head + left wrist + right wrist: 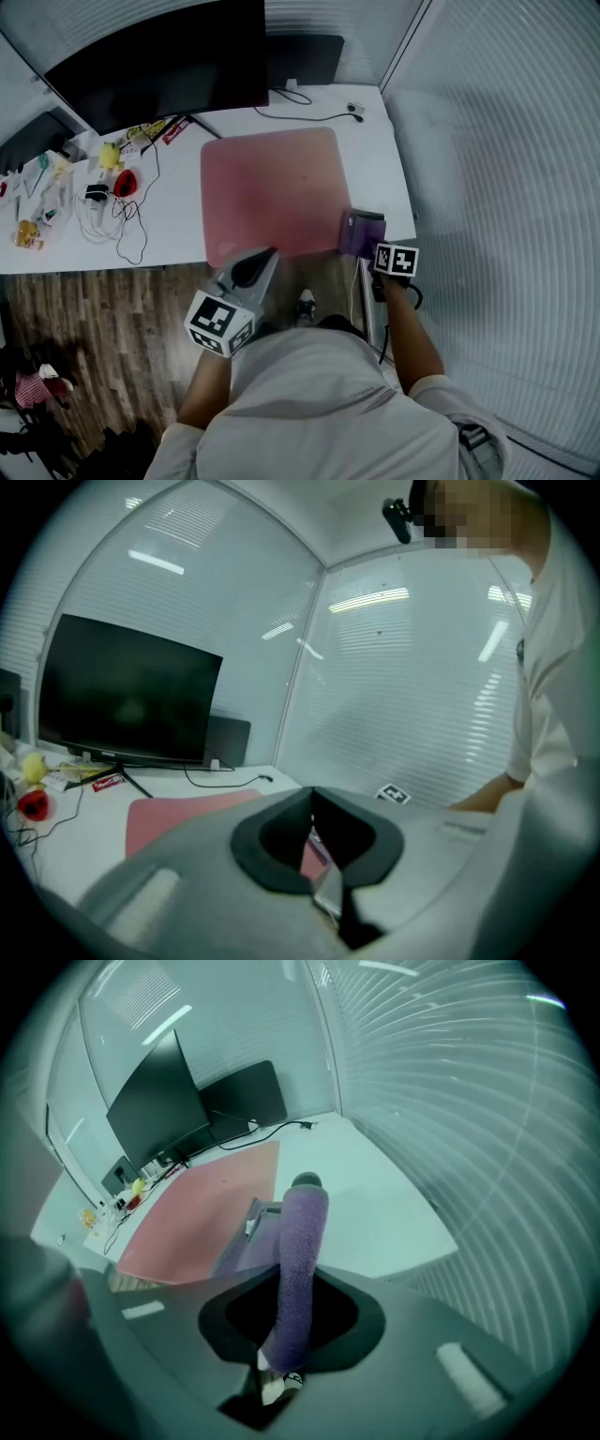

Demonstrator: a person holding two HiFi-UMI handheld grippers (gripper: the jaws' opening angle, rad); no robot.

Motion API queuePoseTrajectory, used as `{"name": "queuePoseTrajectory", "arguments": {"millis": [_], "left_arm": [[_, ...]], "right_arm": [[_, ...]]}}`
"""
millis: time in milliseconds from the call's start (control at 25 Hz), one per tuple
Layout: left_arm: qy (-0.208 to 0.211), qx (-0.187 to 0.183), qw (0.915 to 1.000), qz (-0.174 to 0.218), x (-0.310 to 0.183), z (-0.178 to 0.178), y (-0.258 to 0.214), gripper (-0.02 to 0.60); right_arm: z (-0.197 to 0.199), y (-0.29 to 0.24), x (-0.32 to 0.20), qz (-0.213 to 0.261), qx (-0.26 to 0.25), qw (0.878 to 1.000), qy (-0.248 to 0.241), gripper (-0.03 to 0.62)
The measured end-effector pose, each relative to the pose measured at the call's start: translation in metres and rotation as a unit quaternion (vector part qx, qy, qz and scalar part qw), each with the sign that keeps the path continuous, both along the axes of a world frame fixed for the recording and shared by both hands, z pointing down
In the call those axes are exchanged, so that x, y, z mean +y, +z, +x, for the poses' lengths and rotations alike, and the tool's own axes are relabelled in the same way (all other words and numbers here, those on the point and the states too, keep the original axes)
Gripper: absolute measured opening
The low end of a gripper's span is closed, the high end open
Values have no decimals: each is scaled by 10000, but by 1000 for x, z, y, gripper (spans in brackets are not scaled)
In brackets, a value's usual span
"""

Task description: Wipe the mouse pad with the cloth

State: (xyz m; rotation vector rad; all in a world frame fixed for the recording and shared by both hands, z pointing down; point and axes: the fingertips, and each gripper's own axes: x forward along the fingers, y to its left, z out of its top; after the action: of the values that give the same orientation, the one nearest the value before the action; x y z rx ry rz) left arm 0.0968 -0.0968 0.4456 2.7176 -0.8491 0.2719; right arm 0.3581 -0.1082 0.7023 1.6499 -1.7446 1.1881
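A pink mouse pad (272, 187) lies on the white desk (375, 141), also seen in the right gripper view (206, 1208). A purple cloth (360, 232) rests at the pad's near right corner. My right gripper (373, 246) is shut on the cloth, which runs up between its jaws (298, 1251) and drapes onto the pad's edge. My left gripper (262, 258) hovers at the desk's front edge just below the pad's near left part, jaws together and holding nothing (314, 808).
A black monitor (159, 56) stands at the back of the desk. A red mouse (125, 182), white cables (103, 220) and small yellow items lie at the left. A glass wall (506, 141) runs along the right; wooden floor (94, 319) lies below the front edge.
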Motion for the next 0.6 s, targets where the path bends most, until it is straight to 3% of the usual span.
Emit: {"name": "queuePoseTrajectory", "arguments": {"millis": [160, 320, 440, 600], "left_arm": [[-114, 20, 9998, 144, -5, 0, -12, 3], [-470, 82, 9979, 429, -13, -18, -32, 3], [-738, 124, 9949, 679, -21, -40, -49, 3], [-1020, 156, 9894, 1019, -25, -74, -76, 3]], "right_arm": [[14, -26, -1, 327, 50, 9994, 103, 57], [-5, -87, -15, 1212, -71, 9926, -86, 57], [-34, -148, -33, 2006, -60, 9789, -378, 57], [-84, -231, -50, 2984, 13, 9507, -843, 57]]}}
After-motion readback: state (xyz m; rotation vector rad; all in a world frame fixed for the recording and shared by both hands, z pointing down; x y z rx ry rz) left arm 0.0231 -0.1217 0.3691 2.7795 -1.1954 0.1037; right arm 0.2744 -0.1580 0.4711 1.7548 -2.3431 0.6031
